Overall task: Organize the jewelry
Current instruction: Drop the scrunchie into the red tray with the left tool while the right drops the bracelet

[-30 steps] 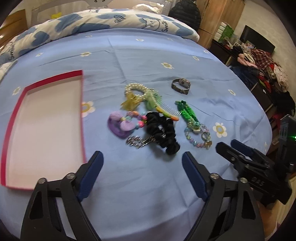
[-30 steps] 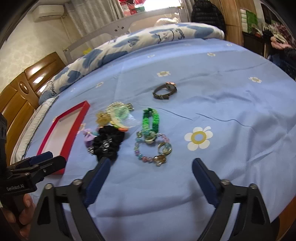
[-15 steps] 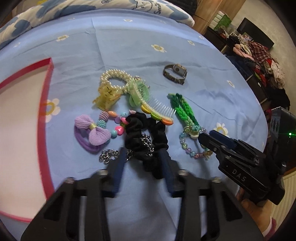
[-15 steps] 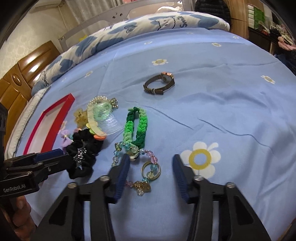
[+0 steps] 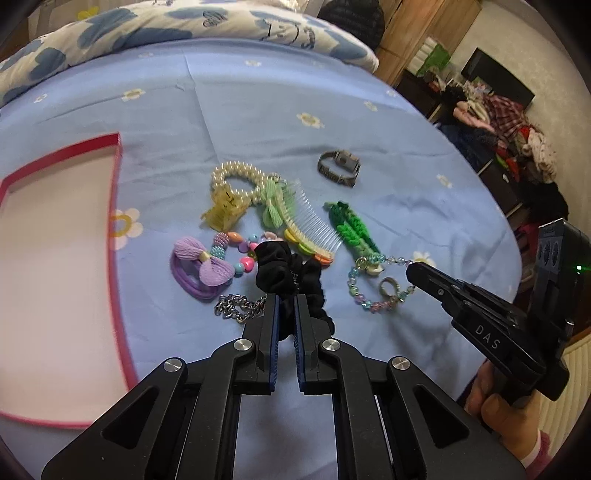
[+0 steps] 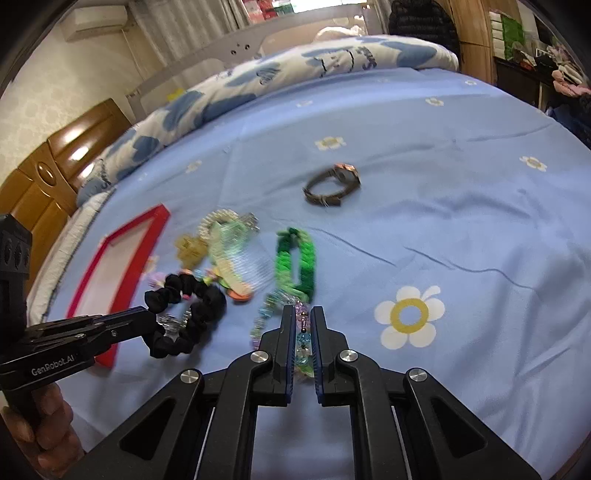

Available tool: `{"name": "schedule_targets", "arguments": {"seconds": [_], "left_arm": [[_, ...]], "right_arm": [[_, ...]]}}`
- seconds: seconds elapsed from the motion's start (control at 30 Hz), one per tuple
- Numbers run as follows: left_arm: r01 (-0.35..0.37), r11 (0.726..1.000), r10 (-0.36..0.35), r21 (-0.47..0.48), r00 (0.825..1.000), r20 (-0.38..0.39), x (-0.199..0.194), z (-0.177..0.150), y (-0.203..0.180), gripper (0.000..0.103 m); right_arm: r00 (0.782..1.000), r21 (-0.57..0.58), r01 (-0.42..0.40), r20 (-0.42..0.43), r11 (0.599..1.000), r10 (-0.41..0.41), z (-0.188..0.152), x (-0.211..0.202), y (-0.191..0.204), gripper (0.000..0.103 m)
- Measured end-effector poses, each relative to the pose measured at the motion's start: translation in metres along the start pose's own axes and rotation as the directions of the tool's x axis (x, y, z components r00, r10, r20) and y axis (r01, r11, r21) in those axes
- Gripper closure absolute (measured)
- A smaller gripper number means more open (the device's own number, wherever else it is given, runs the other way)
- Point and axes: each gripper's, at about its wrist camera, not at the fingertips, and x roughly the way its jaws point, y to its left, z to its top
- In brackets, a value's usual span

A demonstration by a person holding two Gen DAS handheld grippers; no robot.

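The left gripper had just clenched its blue-padded fingers on the near loop of the black fabric scrunchie, which lay on the pale blue flowered bedsheet. A silver chain lay touching the scrunchie on its left. The right gripper had likewise just closed, its fingers pinching a strand of the pastel glass-bead bracelet to the right of the scrunchie.

Left of the scrunchie lay a purple bow hair tie and a string of mixed coloured beads. Farther off lay a clear plastic hair comb with a green bow, a translucent yellow claw clip and a pearl bracelet. A green braided cord bracelet lay just beyond the bead bracelet, touching it. A grey-strapped wristwatch sat apart, farther up the bed.

At the far left a shallow rectangular tray with a red rim rested on the sheet; the part of its pale floor in view held nothing. A blue-patterned quilt was bunched along the far edge of the bed.
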Motion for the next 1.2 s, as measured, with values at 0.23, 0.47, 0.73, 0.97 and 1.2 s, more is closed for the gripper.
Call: {"name": "schedule_targets", "arguments": {"seconds": [0.23, 0.47, 0.73, 0.97, 1.2], "left_arm": [[-0.013, 1.0, 0.013, -0.003, 0.997, 0.071, -0.039, -0.006, 0.008, 0.097], [-0.033, 0.996, 0.042, -0.078, 0.992, 0.115, -0.069, -0.016, 0.042, 0.097], [-0.079, 0.98, 0.106, -0.182, 0.984, 0.141, -0.092, -0.027, 0.092, 0.097], [-0.119, 0.955, 0.162, -0.273, 0.977, 0.14, -0.106, -0.037, 0.138, 0.097], [-0.152, 0.927, 0.204, -0.342, 0.972, 0.119, -0.109, -0.044, 0.175, 0.097]], "right_arm": [[0.998, -0.022, -0.054, 0.039, 0.998, 0.055, 0.007, -0.017, 0.024, 0.096], [0.992, -0.09, -0.115, 0.041, 0.989, 0.119, 0.012, -0.021, 0.068, 0.096], [0.976, -0.156, -0.212, 0.018, 0.965, 0.217, 0.021, -0.013, 0.124, 0.096], [0.954, -0.217, -0.298, -0.033, 0.929, 0.298, 0.024, 0.002, 0.182, 0.096], [0.927, -0.255, -0.374, -0.103, 0.892, 0.36, 0.016, 0.024, 0.235, 0.096]]}}
